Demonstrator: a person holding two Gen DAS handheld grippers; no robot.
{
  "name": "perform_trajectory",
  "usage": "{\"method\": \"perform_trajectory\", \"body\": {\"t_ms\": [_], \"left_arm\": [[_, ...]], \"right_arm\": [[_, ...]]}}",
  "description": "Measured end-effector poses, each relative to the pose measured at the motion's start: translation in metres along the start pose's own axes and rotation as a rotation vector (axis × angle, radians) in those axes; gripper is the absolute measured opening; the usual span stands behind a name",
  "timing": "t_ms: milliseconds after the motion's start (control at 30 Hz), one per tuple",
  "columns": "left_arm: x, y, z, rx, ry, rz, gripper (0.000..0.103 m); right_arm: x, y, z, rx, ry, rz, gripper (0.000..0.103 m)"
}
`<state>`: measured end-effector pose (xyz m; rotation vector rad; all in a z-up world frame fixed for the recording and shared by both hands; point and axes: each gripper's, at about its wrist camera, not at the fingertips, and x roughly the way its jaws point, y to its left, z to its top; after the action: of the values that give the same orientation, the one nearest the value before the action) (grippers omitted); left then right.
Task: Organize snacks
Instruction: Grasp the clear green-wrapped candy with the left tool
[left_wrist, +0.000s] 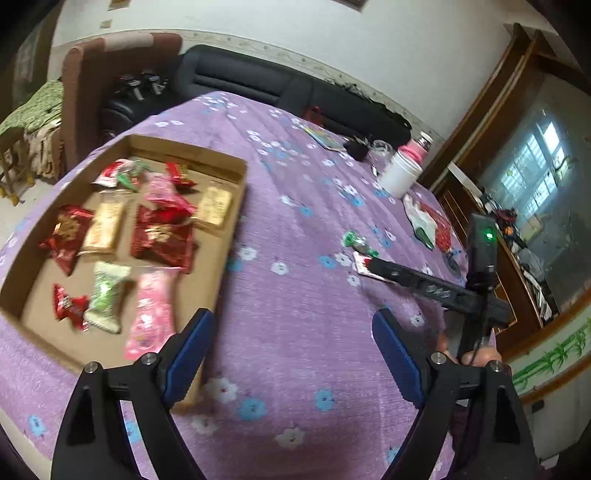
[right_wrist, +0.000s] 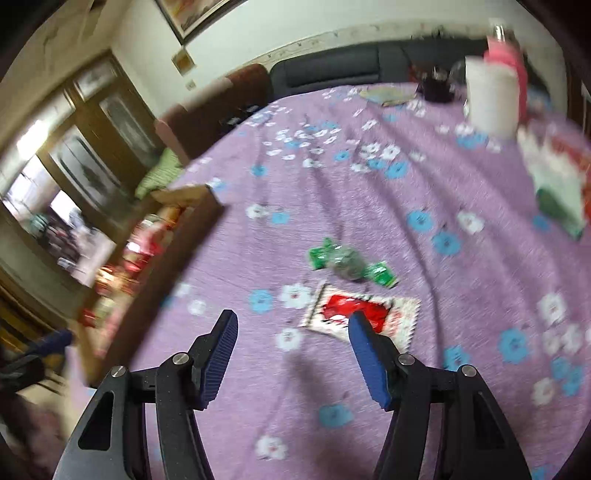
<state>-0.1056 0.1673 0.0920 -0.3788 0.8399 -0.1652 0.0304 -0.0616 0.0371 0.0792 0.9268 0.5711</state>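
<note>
A cardboard tray (left_wrist: 229, 162) on the purple flowered tablecloth holds several snack packets in red, gold, pink and green. It shows blurred at the left of the right wrist view (right_wrist: 192, 206). Two loose snacks lie on the cloth: a green-ended wrapped candy (right_wrist: 347, 264) (left_wrist: 358, 243) and a white packet with a red centre (right_wrist: 354, 314) (left_wrist: 364, 264). My right gripper (right_wrist: 293, 317) is open and empty, its right fingertip over the white-red packet. In the left wrist view it (left_wrist: 373, 264) reaches that packet. My left gripper (left_wrist: 293, 321) is open and empty, beside the tray's near right corner.
At the table's far right stand a white jar (left_wrist: 399, 173) (right_wrist: 487, 96) and a pink bottle (left_wrist: 415, 151). A larger red, white and green bag (left_wrist: 430, 221) (right_wrist: 557, 177) lies near them. A dark sofa (left_wrist: 258, 77) runs behind the table.
</note>
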Motion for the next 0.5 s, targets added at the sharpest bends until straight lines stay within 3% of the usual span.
{"method": "perform_trajectory", "body": {"t_ms": [100,200,333,400,433,500], "left_arm": [[0.008,-0.01,0.008,0.026,0.013,-0.012,0.087],[0.015,-0.018,0.02,0.041,0.017,-0.032,0.087],[0.03,-0.03,0.041,0.066,0.032,-0.044,0.087],[0.042,-0.039,0.051,0.094,0.048,-0.04,0.087],[0.049,-0.043,0.056,0.107,0.058,-0.036,0.087],[0.067,-0.053,0.065,0.135,0.089,-0.032,0.087]], "right_arm": [[0.002,0.004,0.002,-0.028,-0.064,-0.113,0.067],[0.017,-0.002,0.008,-0.049,-0.046,-0.153,0.069],[0.022,-0.004,0.006,-0.051,0.057,-0.036,0.07],[0.016,-0.003,0.001,-0.029,0.139,0.196,0.071],[0.014,-0.004,-0.001,-0.024,0.16,0.252,0.071],[0.013,-0.007,-0.005,-0.04,0.167,0.212,0.07]]}}
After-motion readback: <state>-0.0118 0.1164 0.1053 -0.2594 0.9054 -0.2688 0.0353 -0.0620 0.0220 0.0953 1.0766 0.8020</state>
